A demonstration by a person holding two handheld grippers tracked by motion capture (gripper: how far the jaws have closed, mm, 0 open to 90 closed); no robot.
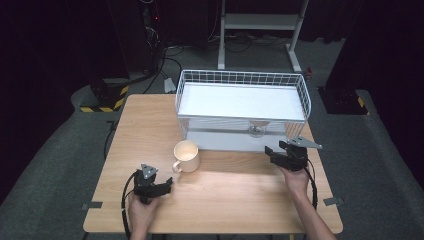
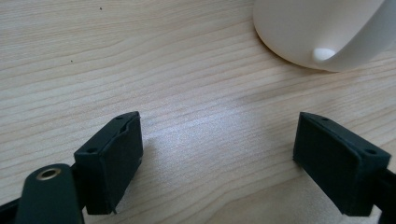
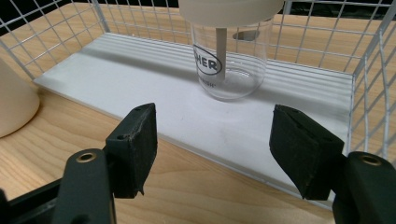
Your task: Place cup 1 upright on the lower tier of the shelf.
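A cream mug (image 1: 186, 156) stands on the wooden table in front of a white wire rack (image 1: 300, 82). My left gripper (image 1: 159, 181) rests low on the table just before the mug, open, with bare wood between its jaws (image 2: 219, 126); the mug's base and handle (image 2: 322, 32) lie ahead, apart from the pads. My right gripper (image 1: 277, 148) hovers at the rack's front right, open and holding nothing (image 3: 212, 116). It faces a clear glass jar (image 3: 229, 56) with a cream lid, standing on the rack's lower white shelf (image 3: 140, 79). The jar (image 1: 256, 130) sits under the upper shelf.
The rack's wire walls (image 3: 369, 70) close in the lower shelf on the right and at the back. The mug's side (image 3: 14, 102) shows left of the right gripper. Bare tabletop (image 1: 235, 195) lies between the two hands. A cable (image 1: 125, 200) trails from the left gripper.
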